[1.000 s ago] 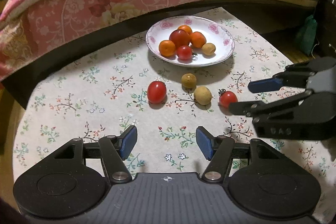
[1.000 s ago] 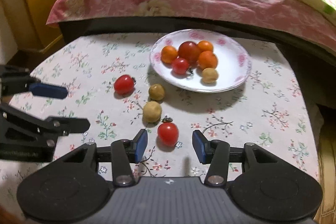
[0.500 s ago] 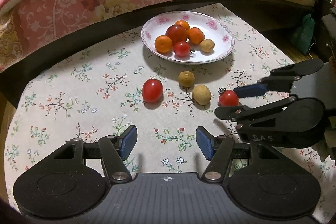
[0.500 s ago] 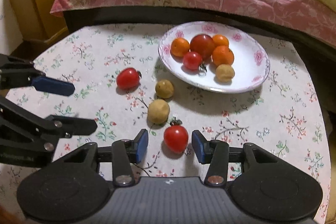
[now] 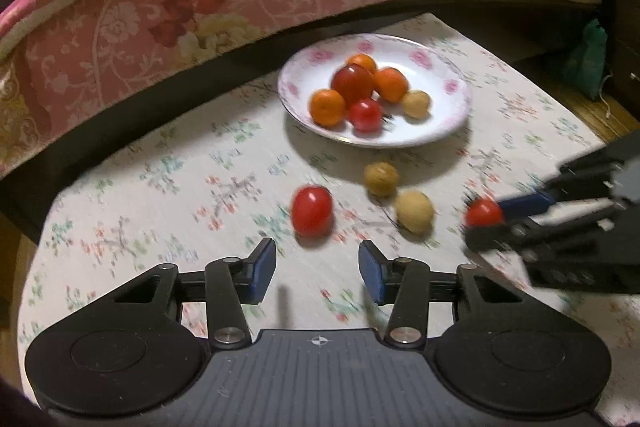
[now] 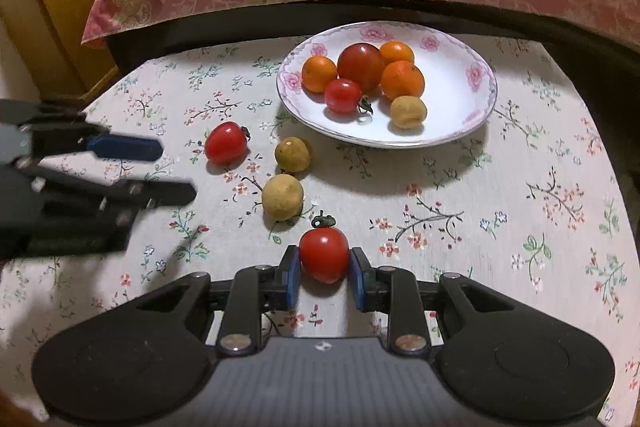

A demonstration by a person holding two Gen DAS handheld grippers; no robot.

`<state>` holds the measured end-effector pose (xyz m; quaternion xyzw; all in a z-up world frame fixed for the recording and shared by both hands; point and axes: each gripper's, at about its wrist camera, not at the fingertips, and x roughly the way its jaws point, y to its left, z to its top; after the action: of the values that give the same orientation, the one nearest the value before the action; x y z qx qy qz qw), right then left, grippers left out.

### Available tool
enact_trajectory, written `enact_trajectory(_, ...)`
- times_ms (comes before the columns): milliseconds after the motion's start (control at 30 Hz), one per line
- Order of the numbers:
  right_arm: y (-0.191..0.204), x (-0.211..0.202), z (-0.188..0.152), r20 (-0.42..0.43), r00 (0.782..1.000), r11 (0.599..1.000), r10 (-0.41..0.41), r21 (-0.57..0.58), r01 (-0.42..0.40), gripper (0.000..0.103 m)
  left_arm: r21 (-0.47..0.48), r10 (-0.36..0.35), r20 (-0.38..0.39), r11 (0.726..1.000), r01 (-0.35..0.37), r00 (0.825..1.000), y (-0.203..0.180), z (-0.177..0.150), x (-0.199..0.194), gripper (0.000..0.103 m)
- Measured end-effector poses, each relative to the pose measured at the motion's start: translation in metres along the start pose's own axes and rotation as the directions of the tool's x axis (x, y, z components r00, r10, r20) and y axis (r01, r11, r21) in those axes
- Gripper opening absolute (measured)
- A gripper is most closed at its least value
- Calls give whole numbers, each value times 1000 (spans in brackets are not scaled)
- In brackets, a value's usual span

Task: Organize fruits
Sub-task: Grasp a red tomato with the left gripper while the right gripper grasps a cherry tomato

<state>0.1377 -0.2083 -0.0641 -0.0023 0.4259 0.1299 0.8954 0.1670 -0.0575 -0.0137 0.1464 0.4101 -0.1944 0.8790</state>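
Note:
My right gripper (image 6: 325,271) is shut on a red cherry tomato (image 6: 324,253) with a green stem, low over the flowered tablecloth. The left wrist view shows this tomato (image 5: 484,213) between the right gripper's (image 5: 484,223) blue pads. My left gripper (image 5: 317,273) is closing its jaws with nothing between them. A second red tomato (image 5: 312,211) lies just ahead of it. Two tan round fruits (image 6: 293,154) (image 6: 282,197) lie between the tomatoes. The white flowered plate (image 6: 460,95) behind holds oranges, tomatoes and one tan fruit.
A bed with a pink flowered quilt (image 5: 200,7) overhangs the far edge of the small table. A yellow wooden cabinet (image 6: 52,7) stands at the far left, and a green bag (image 5: 592,67) hangs at the far right. The table drops off on the right.
The right jaws closed in on the stemmed tomato and now press on it. My left gripper moved nearer the loose tomato, and its jaws narrowed.

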Motion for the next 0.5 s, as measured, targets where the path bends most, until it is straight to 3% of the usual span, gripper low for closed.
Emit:
enact_trajectory(300,-2,0,1,-8,1000,999,16,28,-16,21,2,21,2,1000,-21,1000,7,17,29,54)
enact_trajectory(500,-3,1,3,-6,1000,999,20,25,-20,21,7,-2,-16,1000,2,1000,0,18,42,50)
